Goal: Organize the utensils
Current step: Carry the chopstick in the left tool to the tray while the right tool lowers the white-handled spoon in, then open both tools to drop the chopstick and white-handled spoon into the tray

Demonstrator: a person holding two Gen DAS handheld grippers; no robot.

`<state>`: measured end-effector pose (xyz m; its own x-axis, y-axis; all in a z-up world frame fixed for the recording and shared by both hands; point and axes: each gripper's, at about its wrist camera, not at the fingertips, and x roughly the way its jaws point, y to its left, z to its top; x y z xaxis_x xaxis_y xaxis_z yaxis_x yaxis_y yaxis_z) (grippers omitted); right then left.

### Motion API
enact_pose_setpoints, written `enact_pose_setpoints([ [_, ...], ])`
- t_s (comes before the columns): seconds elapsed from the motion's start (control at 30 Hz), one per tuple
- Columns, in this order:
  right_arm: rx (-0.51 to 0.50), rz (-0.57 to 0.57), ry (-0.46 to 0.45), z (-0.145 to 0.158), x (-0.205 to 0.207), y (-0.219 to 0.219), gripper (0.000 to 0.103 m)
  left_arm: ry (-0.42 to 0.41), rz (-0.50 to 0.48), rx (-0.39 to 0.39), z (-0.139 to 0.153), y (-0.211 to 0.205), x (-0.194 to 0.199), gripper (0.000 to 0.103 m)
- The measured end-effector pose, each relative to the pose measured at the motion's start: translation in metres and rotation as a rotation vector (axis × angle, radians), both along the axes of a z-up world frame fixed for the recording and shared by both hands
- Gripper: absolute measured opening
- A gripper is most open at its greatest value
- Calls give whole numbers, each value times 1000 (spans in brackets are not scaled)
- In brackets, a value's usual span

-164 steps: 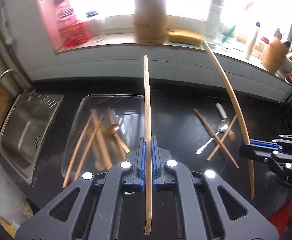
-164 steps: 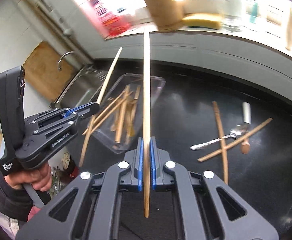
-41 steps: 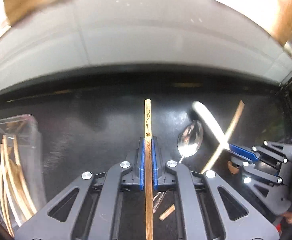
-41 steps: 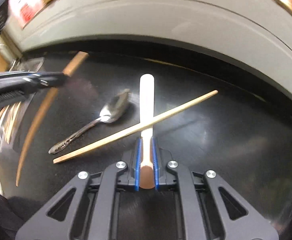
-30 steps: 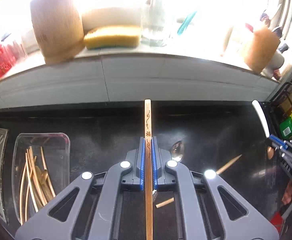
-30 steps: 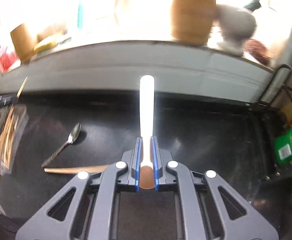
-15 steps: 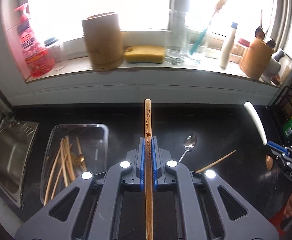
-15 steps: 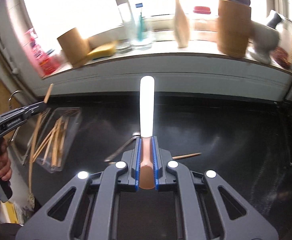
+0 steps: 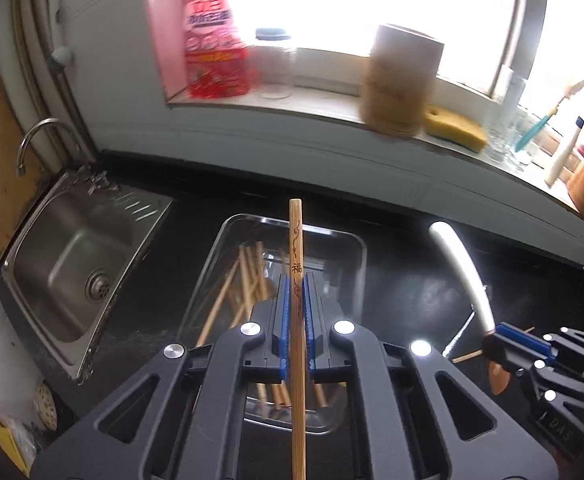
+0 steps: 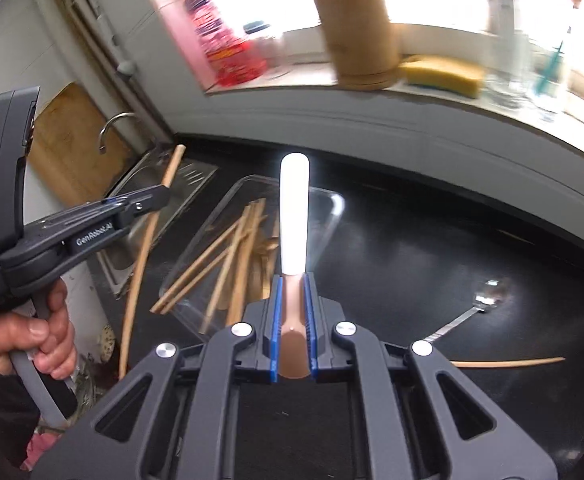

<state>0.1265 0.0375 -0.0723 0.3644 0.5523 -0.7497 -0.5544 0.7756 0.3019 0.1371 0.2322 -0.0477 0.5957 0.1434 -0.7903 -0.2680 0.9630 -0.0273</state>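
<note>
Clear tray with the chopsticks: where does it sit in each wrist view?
Left wrist: clear tray at centre, behind the left gripper and its chopstick.
Right wrist: tray centre-left, behind the white-handled spoon.
Shared landmark: sink, left of the tray in both.

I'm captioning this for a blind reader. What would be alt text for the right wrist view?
The right tongs clamp a white-handled spoon above a clear tray of wooden chopsticks on a black counter. At left, the left tongs hold a chopstick near the sink.
</note>
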Motion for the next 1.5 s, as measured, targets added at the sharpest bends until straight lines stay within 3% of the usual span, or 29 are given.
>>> enact_pose_setpoints([
  [0.17,-26,69,65,-15,12,66,11,12,51,-30,-12,43,5,6],
  [0.37,-69,114,137,-39,36,113,11,37,62,-73,-32,67,28,6],
  [1.0,-72,130,267,-91,82,132,11,109,58,-125,-78,84,86,6],
  [1.03,-54,136,276,-92,83,131,17,103,47,-140,-80,85,90,6],
  [1.07,-62,141,287,-94,84,129,33,104,38,-150,-81,86,92,6],
  [1.1,-76,128,276,-93,85,126,80,110,37,-149,-82,87,94,9],
  [1.13,-71,108,241,-89,83,118,91,123,35,-153,-83,89,96,27],
  [1.17,-67,88,199,-83,81,108,91,127,35,-167,-83,92,97,44],
  [1.2,-70,78,194,-82,80,100,91,111,47,-172,-80,95,94,73],
  [1.3,-39,-6,207,-76,76,55,90,70,55,-131,-66,100,86,76],
  [1.5,-7,-156,199,-59,36,-28,90,30,15,-123,-42,87,58,76],
])
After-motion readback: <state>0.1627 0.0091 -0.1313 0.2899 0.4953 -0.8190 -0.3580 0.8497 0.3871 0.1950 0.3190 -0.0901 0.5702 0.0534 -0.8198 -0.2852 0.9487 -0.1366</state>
